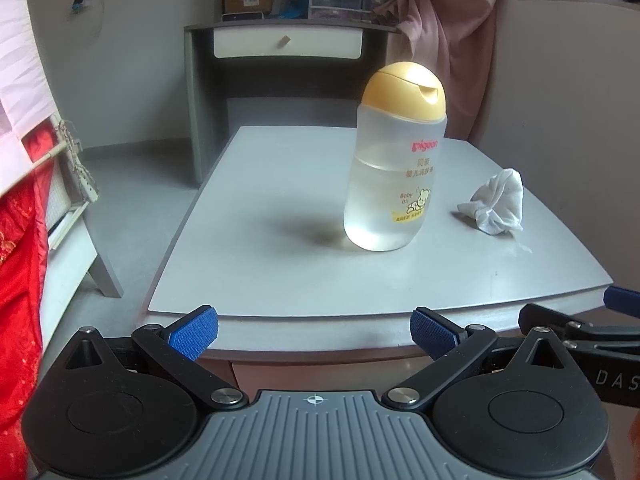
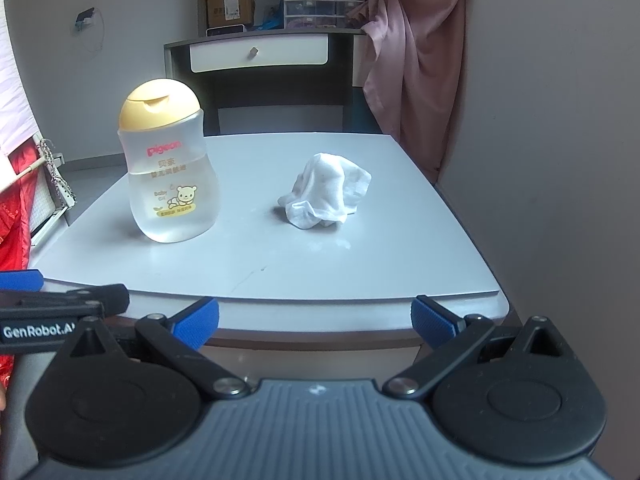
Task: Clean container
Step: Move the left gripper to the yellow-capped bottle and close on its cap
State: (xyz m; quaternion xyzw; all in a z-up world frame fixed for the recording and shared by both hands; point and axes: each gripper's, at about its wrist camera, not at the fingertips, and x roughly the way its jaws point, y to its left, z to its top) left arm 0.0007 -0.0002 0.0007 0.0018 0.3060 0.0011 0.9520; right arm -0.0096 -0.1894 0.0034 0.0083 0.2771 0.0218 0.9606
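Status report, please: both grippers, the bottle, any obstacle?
Left gripper open, empty. Right gripper open, empty. Bottle upright, capped, beside cloth. Nothing in way.

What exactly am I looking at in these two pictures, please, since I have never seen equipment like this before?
There is no robot here: a person holds a pair of hand-held tongs in each hand, and each carries a wide-angle camera looking forward along its two blue-padded fingers. One picture comes from the left tongs, the other from the right tongs; each also catches the other pair at its edge. Both are open and hold nothing, hovering at the near edge of a grey table. On it stands a clear baby oil bottle with a closed yellow cap, partly full of clear liquid. To its right lies a crumpled white cloth, apart from the bottle. Presumably the cloth is for wiping the bottle.
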